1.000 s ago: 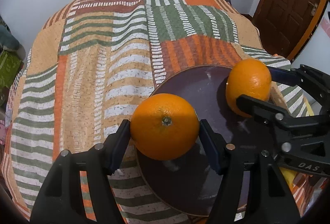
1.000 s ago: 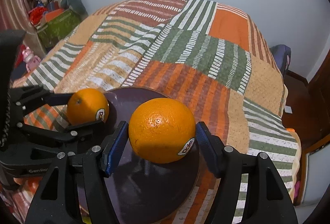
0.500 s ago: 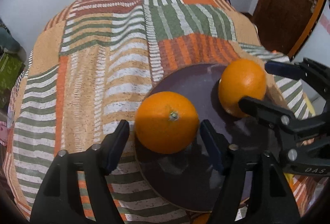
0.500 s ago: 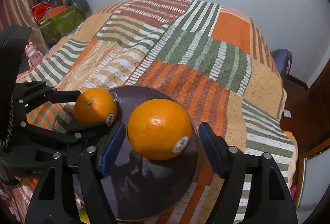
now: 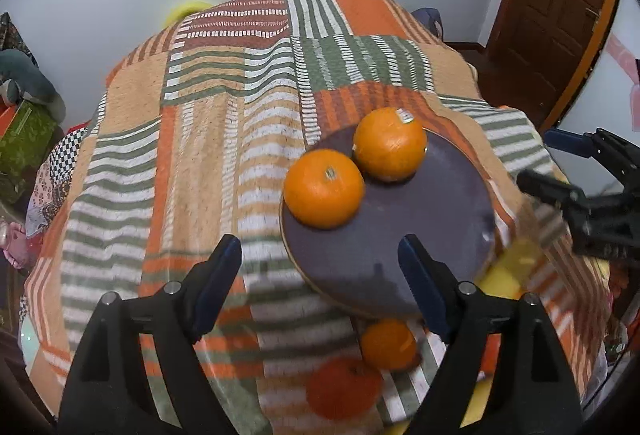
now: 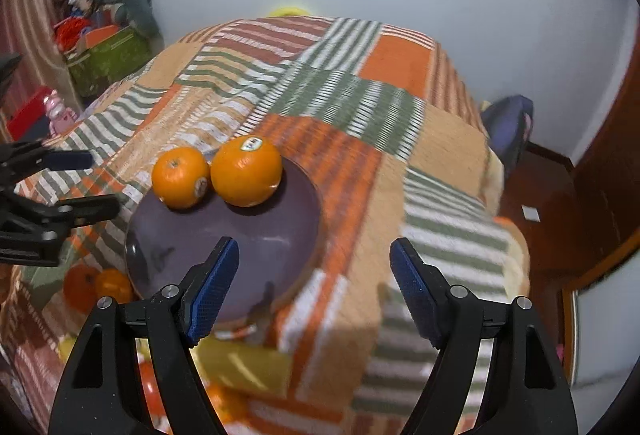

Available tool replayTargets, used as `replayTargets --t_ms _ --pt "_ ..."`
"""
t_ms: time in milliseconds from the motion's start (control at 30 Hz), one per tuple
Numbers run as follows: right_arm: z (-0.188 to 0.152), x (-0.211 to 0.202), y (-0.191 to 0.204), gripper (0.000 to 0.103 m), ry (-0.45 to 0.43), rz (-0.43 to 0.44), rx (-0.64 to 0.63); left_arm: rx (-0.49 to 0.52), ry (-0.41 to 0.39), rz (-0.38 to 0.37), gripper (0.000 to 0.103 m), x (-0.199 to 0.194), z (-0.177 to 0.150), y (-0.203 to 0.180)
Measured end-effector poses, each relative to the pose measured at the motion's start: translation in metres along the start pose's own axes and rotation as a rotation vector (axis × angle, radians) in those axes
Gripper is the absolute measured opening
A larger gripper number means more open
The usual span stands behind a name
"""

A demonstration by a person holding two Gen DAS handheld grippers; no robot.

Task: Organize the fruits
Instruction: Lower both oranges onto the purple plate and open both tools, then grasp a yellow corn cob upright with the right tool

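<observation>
Our left claw hangs wide open with nothing between its blue pads, poised above the near rim of the dark plate. On that plate sit two oranges, side by side and touching: the left orange shows its stem end up, and the right orange wears a small sticker on top. Both rest on the far-left part of the plate, well apart from either claw. The plate lies on a striped patchwork bedspread. Over to the right, our right claw is spread just as wide and grips nothing; from its own camera the plate lies under its left pad. More fruit sits blurred on the bedspread at the near edge: a small orange and a red fruit just below the plate, and something yellow beside its right rim.
</observation>
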State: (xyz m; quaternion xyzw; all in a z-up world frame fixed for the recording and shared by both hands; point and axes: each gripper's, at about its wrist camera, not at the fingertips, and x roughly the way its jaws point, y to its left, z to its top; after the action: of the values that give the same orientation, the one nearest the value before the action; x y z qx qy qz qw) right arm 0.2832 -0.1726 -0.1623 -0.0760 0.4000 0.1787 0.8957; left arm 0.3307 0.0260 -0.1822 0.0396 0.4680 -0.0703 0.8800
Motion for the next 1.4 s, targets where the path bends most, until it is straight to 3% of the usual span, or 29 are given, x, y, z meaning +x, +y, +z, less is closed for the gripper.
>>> replayTargets --t_ms 300,533,900,1200,1267,1400 --pt "-0.052 -0.002 -0.019 0.075 0.060 -0.083 0.033 0.054 0.053 -0.020 0.088 -0.009 -0.039 -0.032" --pt "-0.066 0.010 -0.015 0.075 0.084 -0.084 0.022 0.009 0.115 -0.024 0.088 0.008 -0.054 -0.038" --pt "-0.072 0.016 -0.022 0.075 0.109 -0.037 0.078 0.032 0.117 0.000 0.087 0.014 -0.049 -0.053" --pt "-0.099 -0.011 -0.038 0.066 0.115 -0.090 0.103 0.096 0.080 0.011 0.083 0.018 -0.033 -0.088" --pt "-0.106 -0.019 -0.041 0.066 0.117 -0.070 0.114 0.099 0.081 0.011 0.083 0.024 -0.028 -0.095" --pt "-0.124 -0.042 -0.039 0.071 0.098 0.007 0.136 0.092 0.099 -0.058 0.083 0.029 -0.020 -0.103"
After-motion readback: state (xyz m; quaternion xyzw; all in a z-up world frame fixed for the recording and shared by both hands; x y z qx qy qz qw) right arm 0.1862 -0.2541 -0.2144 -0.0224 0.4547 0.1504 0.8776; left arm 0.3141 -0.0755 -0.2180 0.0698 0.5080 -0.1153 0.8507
